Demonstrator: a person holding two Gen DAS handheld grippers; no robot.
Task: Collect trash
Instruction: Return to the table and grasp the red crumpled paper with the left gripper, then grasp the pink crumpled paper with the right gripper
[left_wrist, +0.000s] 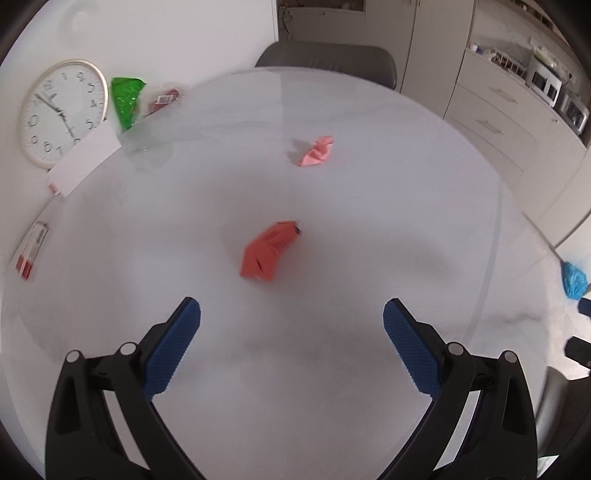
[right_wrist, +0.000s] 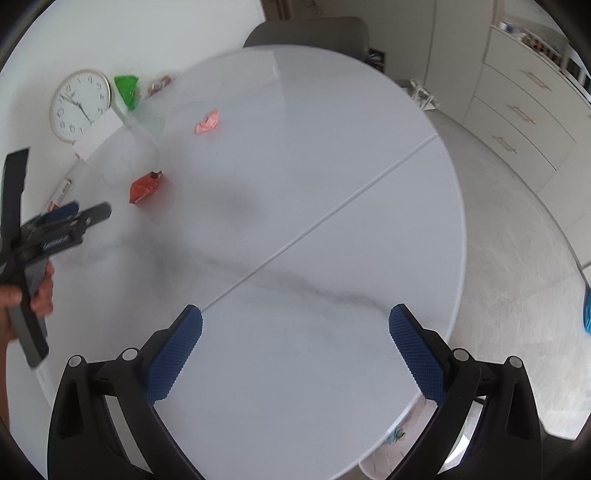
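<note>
A crumpled orange-red wrapper (left_wrist: 267, 250) lies on the round white table (left_wrist: 369, 206), just ahead of my open, empty left gripper (left_wrist: 291, 314). It also shows in the right wrist view (right_wrist: 144, 188). A crumpled pink paper (left_wrist: 317, 151) lies farther back, and shows in the right wrist view (right_wrist: 208, 122). My right gripper (right_wrist: 295, 321) is open and empty above the table's near side. The left gripper (right_wrist: 79, 214) shows at the left of the right wrist view, close to the orange-red wrapper.
A wall clock (left_wrist: 61, 112), a green bag (left_wrist: 125, 99), a clear plastic wrapper (left_wrist: 147, 134), a white card (left_wrist: 83, 162) and a red-and-white box (left_wrist: 31, 249) sit at the table's far left. A grey chair (left_wrist: 328, 61) stands behind. Cabinets (left_wrist: 509, 110) line the right.
</note>
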